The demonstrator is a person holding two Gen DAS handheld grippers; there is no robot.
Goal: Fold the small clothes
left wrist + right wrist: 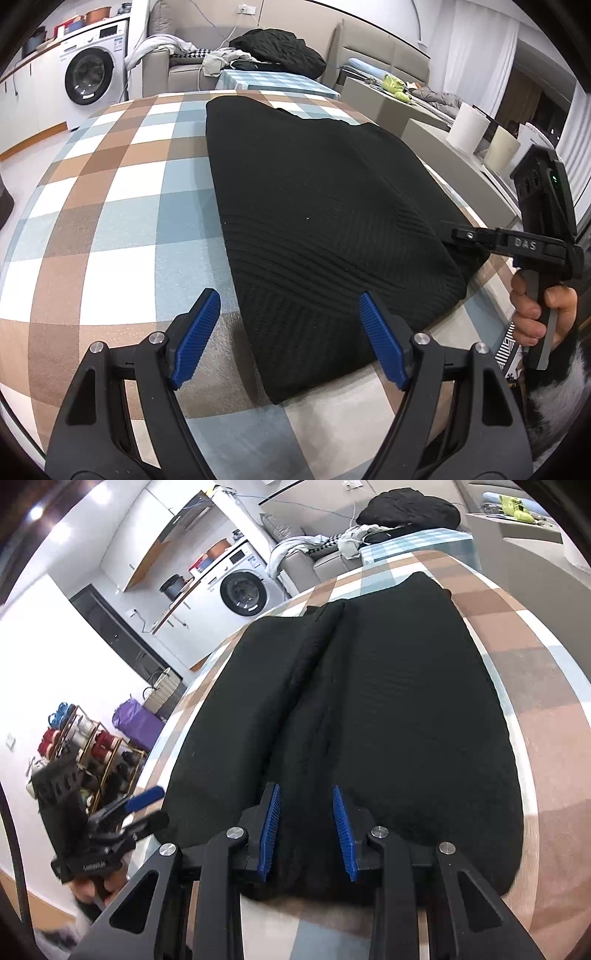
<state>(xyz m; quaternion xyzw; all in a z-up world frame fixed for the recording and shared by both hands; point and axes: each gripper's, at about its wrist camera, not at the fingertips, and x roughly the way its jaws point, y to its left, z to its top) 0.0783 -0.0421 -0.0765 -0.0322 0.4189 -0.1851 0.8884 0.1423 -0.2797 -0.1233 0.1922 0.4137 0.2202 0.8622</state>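
A black knitted garment [317, 221] lies folded into a long strip on the checked tablecloth [122, 206]. My left gripper [290, 334] is open, its blue pads astride the garment's near left corner just above the cloth. My right gripper [306, 832] is open over the garment's [369, 709] near hem, with a narrower gap between its pads and nothing between them. The right gripper [480, 240] also shows in the left wrist view at the garment's right edge. The left gripper [140, 812] shows in the right wrist view at the left table edge.
A washing machine [92, 74] stands at the back left. A sofa with a black cushion [280, 48] and loose clothes is behind the table. A grey counter with paper rolls [469, 125] runs along the right. A rack of thread spools [85, 746] stands left of the table.
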